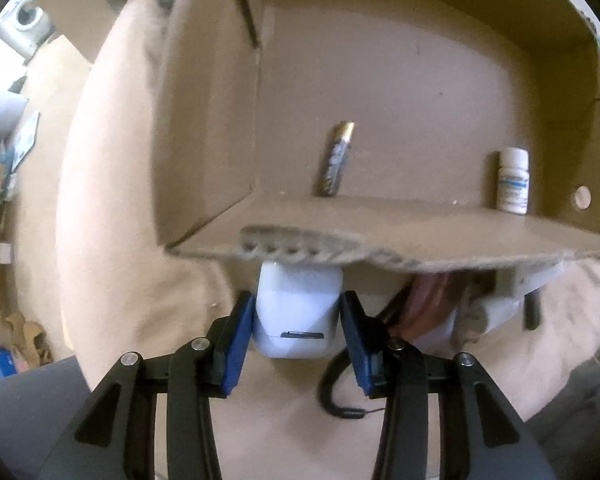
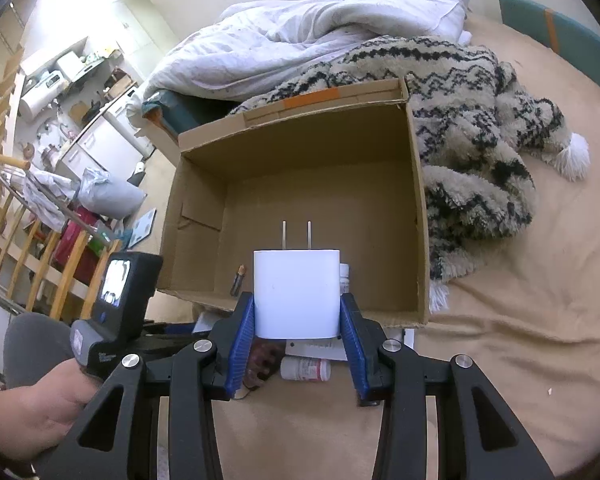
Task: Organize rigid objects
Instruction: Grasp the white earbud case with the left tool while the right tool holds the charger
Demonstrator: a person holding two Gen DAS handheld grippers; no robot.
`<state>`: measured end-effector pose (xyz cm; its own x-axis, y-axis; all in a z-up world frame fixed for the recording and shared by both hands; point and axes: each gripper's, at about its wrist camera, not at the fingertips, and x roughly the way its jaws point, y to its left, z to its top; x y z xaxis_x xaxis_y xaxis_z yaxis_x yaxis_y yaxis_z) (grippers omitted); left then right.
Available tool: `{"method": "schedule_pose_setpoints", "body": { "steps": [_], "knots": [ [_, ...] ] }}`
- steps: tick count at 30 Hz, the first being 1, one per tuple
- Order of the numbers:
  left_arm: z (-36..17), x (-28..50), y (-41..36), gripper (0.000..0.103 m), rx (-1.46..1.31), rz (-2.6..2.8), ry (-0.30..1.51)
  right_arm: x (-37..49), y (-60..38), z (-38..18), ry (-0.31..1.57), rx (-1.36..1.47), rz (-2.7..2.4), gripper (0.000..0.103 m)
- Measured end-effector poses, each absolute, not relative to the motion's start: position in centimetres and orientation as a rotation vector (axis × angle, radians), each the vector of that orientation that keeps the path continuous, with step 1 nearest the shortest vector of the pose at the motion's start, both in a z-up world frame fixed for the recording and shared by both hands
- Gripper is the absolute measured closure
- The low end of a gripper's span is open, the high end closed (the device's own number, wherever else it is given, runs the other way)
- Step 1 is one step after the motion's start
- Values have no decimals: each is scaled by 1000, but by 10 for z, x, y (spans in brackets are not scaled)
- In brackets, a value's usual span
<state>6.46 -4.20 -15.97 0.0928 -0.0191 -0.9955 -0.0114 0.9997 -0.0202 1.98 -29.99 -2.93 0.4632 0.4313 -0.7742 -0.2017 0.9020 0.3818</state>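
**Both hand-held grippers at the cardboard box, on the bed**

Left hand-held gripper (image 1: 298, 322): points down at a white earbud-style case (image 1: 298, 316) lying on the tan bed sheet (image 1: 112, 264), just outside the near wall of the cardboard box (image 1: 400, 232). Blue pads sit at both sides of the case; firm contact cannot be told. A faint mark on the case top is unreadable.

Right hand-held gripper (image 2: 298, 312): closed on a white wall charger (image 2: 296, 294), two prongs up, held over the box's near edge.

Inside the box: a battery (image 1: 336, 160), black with gold end, lettering blurred; a white pill bottle (image 1: 512, 182), blue-printed label illegible.

Outside, by the near wall: a second white bottle (image 2: 305, 369) on its side, reddish label unreadable.

Behind the box: patterned blanket (image 2: 480, 120).
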Motion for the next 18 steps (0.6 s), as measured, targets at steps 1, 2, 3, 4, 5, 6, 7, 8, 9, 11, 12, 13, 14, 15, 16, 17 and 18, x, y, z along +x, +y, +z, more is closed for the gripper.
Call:
{"method": "schedule_pose_setpoints", "body": {
  "steps": [1, 2, 3, 4, 5, 6, 7, 8, 9, 11, 12, 13, 14, 15, 16, 17, 18],
  "knots": [
    [-161, 63, -42, 63, -22, -2, 1477, 20, -299, -30, 1022, 248, 393, 59],
    [-162, 63, -42, 63, -17, 2, 1476, 21, -298, -31, 1024, 243, 391, 59],
    [-163, 64, -43, 63, -7, 7, 1475, 21, -298, -31, 1026, 238, 389, 59],
    [-165, 61, -44, 63, 5, 9, 1471, 22, -297, -32, 1028, 233, 388, 59],
    [-167, 61, -48, 63, 17, 11, 1468, 22, -297, -32, 1029, 229, 385, 59],
    [-169, 59, -52, 63, 27, 12, 1469, 22, -297, -33, 1029, 226, 380, 59],
    [-170, 57, -57, 63, 32, 11, 1467, 22, -299, -33, 1030, 225, 374, 59],
    [-169, 56, -58, 63, 35, 8, 1465, 21, -300, -33, 1030, 228, 369, 59],
    [-168, 56, -58, 63, 31, 7, 1463, 21, -301, -33, 1030, 234, 363, 59],
    [-163, 55, -57, 64, 18, 3, 1458, 22, -304, -33, 1028, 240, 355, 59],
    [-160, 52, -57, 64, 18, 2, 1453, 21, -305, -32, 1025, 242, 353, 59],
    [-156, 49, -57, 64, 19, -1, 1443, 21, -305, -31, 1022, 243, 351, 59],
    [-152, 47, -56, 64, 20, -3, 1433, 21, -305, -31, 1021, 242, 349, 59],
    [-147, 44, -55, 64, 20, -5, 1420, 20, -306, -31, 1019, 241, 349, 59],
    [-141, 41, -55, 64, 22, -8, 1402, 20, -306, -30, 1019, 240, 349, 59],
    [-137, 37, -56, 64, 24, -8, 1387, 19, -305, -30, 1018, 238, 349, 59],
    [-131, 35, -57, 64, 26, -8, 1369, 19, -305, -30, 1017, 236, 350, 59]
  ]
}}
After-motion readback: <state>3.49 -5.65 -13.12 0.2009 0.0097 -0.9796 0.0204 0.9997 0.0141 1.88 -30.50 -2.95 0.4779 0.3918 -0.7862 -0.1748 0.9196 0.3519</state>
